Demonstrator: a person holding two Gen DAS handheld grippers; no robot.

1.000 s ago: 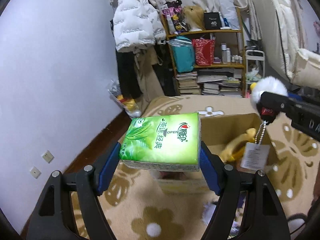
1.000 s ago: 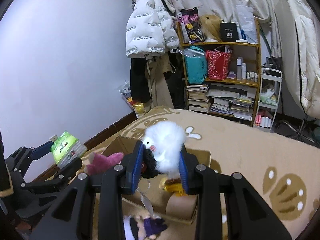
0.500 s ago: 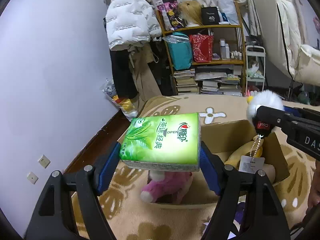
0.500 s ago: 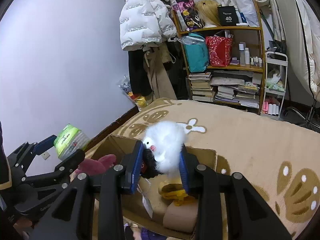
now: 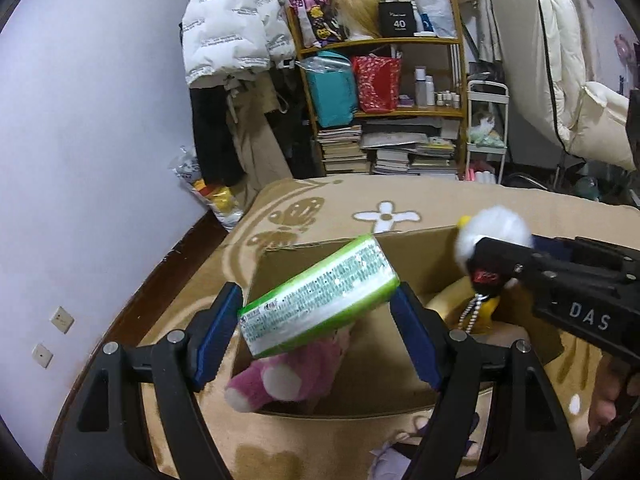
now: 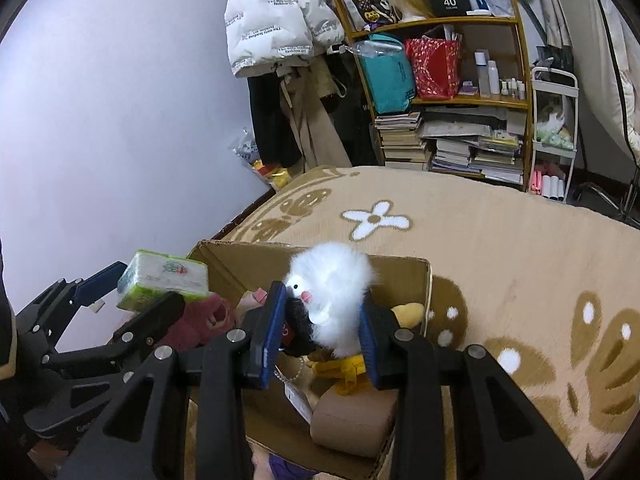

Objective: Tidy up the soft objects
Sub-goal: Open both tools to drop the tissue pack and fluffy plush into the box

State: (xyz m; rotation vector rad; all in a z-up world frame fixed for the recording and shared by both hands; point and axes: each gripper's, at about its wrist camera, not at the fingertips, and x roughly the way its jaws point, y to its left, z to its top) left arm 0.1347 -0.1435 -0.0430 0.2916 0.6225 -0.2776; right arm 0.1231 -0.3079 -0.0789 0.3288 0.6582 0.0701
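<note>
Tissue pack (image 5: 320,296), green and tilted, hangs over an open cardboard box (image 5: 400,256) between the spread fingers of the left gripper (image 5: 316,332), apparently slipping free. Beside it, the right gripper (image 6: 322,326), jaws opening, pinches a white fluffy toy (image 6: 332,284) above the box. A pink plush (image 5: 288,372) lies inside, on a beige rug (image 6: 500,248).

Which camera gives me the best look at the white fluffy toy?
Right wrist: the white fluffy toy sits centred between its tongs, face and yellow feet visible. Left wrist shows it only at the right edge, blurred and partly hidden by the other tongs.
</note>
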